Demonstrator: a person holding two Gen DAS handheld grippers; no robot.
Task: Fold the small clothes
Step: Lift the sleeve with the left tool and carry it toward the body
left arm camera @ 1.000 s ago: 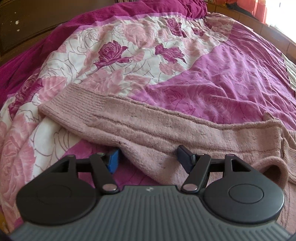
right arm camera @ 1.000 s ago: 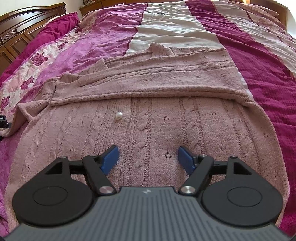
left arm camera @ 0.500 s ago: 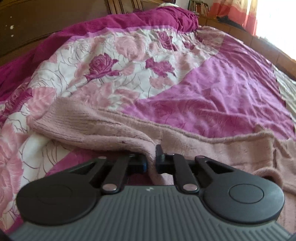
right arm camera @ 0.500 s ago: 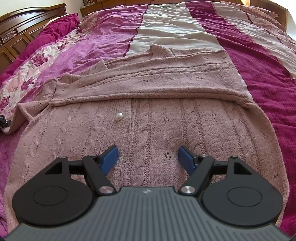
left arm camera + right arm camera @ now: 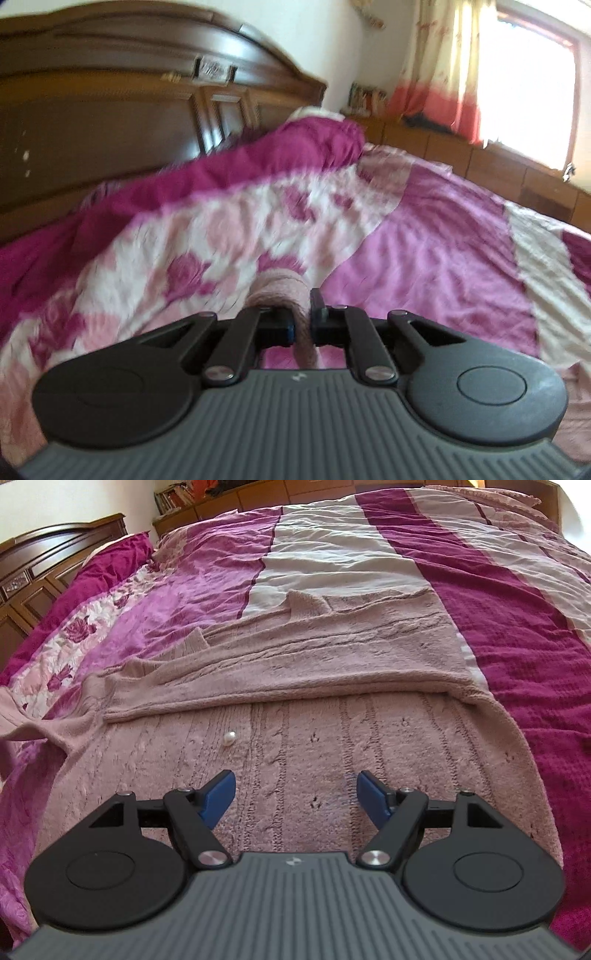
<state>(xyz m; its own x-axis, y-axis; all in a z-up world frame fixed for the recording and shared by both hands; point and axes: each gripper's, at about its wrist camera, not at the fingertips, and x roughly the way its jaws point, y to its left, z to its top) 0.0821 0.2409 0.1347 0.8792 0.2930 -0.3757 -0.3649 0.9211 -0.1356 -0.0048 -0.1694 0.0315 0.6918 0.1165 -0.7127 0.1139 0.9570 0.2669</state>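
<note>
Pinching a bunched sleeve (image 5: 284, 291) of the cable-knit sweater (image 5: 303, 746), left tongs (image 5: 303, 326) clamp it; right tongs (image 5: 295, 794) gape apart

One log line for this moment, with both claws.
left claw: shut on sweater, lifted | right claw: open, empty, above sweater | fold: not done

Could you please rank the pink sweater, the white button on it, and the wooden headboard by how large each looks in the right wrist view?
1. Pink sweater
2. Wooden headboard, far off and cropped
3. White button
</note>
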